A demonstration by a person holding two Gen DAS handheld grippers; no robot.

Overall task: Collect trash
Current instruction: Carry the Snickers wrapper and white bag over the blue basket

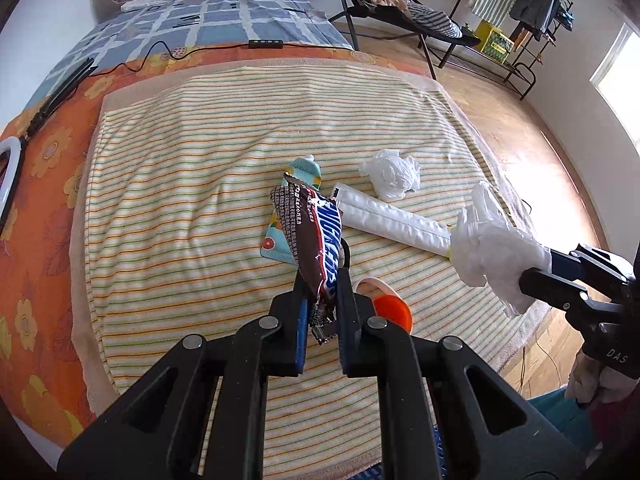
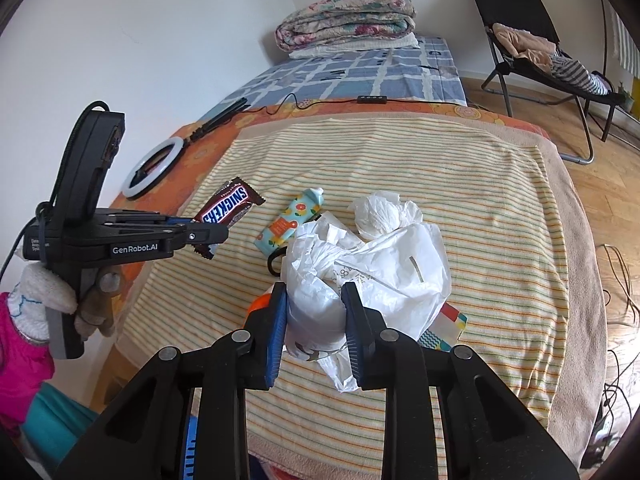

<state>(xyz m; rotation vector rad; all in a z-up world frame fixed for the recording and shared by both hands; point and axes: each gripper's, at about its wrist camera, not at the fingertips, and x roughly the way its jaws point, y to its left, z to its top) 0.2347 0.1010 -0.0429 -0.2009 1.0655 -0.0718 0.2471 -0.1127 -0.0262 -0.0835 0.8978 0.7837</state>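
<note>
At the far left of the bed lies a white ring-shaped lamp (image 2: 154, 168) on the orange flowered bedsheet (image 1: 44, 168), with a black cable running away from it toward the blue checked cover (image 2: 352, 72). A yellow towel with thin coloured stripes (image 1: 192, 168) covers the near part of the bed, and the trash is spread on it.

The left gripper (image 1: 320, 280), held by a hand in a light knitted glove (image 2: 44, 300), is closed tight on the lower end of a brown Snickers candy wrapper (image 1: 316, 240) – the wrapper stands up between the fingers and is lifted off the towel. Just behind it a flat light-blue pouch with orange fruit pictures and a white cap (image 1: 298, 172) lies on the towel. Near the gripper's right finger there is an orange round lid (image 1: 394, 310), partly hidden.

To the right of the pouch lies a long white padded packet (image 1: 396, 220), and farther from it a crumpled white tissue (image 1: 394, 174) rests on the towel.

The right gripper (image 2: 316, 312) is closed on a thin white plastic bag (image 2: 372, 264) – its blue pads (image 2: 278, 328) press the gathered part of the bag from both sides, and the rest hangs loose forward.

At the far right a black folding chair with clothes on it (image 2: 532, 48) stands on the wooden floor (image 2: 600, 184).
</note>
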